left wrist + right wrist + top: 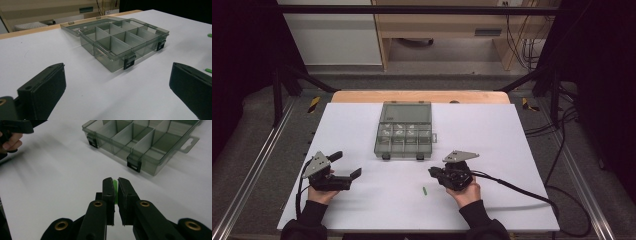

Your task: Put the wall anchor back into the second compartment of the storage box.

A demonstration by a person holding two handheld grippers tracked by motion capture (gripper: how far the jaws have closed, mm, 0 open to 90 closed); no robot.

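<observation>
White table [362,200], wooden edge [419,96], grey floor [257,165], dark curtains [242,50]

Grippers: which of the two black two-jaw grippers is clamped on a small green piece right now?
The right gripper: its jaws are pressed together on a thin green piece. The left gripper has its jaws spread wide with nothing between them.

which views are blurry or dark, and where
High view: dim black surround, evenly lit white table sheet. Left gripper view: translucent grey compartment box fairly sharp, near black left gripper jaws soft. Right gripper view: streaky blur at left, right gripper clamped on a thin green piece.
</observation>
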